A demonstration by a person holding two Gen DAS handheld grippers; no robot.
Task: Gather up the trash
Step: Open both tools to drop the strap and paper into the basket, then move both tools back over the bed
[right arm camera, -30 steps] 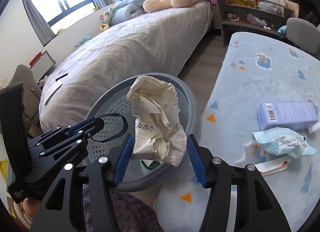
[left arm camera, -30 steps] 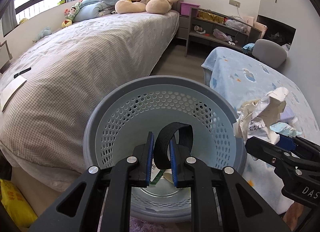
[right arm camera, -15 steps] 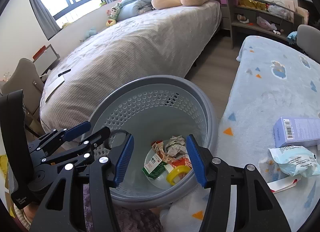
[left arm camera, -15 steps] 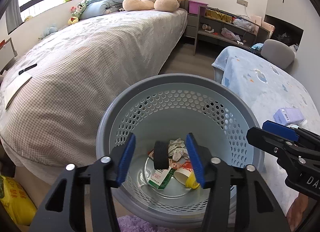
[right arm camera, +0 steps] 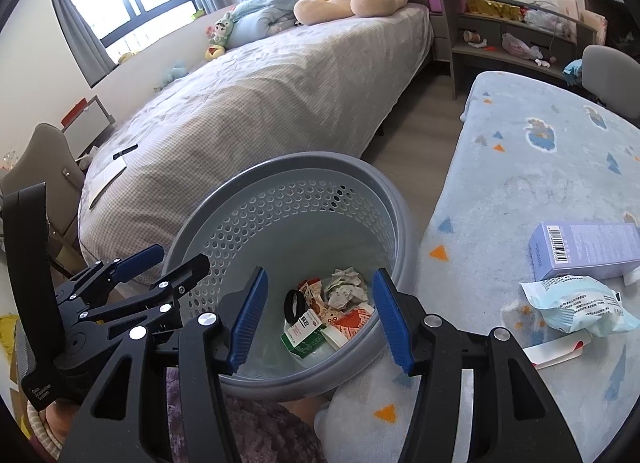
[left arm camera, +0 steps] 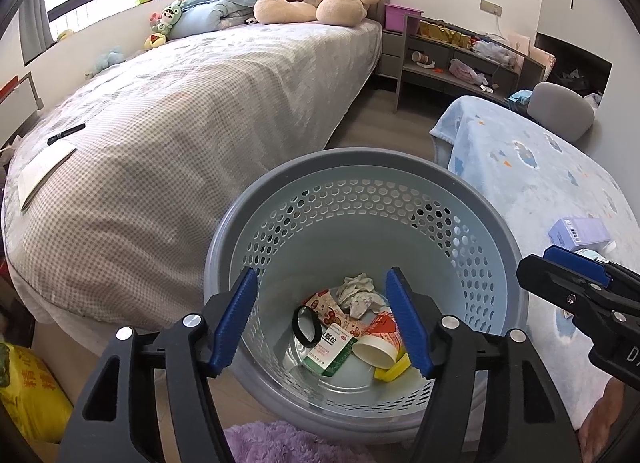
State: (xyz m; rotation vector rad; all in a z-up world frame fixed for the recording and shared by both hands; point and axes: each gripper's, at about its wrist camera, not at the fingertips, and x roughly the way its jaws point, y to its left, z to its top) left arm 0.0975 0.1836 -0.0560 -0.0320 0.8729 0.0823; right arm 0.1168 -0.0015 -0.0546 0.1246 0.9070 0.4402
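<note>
Two views share basket point(left arm camera: 362, 167) — only right shows blue packet point(right arm camera: 580, 305).

Centre: round grey perforated plastic basket point(left arm camera: 496, 223), crumpled white paper ball point(left arm camera: 358, 295) inside.
Right: lilac cardboard box point(right arm camera: 584, 249) on blue blanket point(right arm camera: 520, 191).
Upper left: grey checked bed point(left arm camera: 180, 111).

A purple box point(right arm camera: 584, 249), a pale wrapper point(right arm camera: 580, 305) and a red-and-white strip point(right arm camera: 556, 353) lie on the blue blanket point(right arm camera: 520, 167).

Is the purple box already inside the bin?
No, the purple box lies on the blue blanket beside the bin, next to a pale snack packet.
</note>
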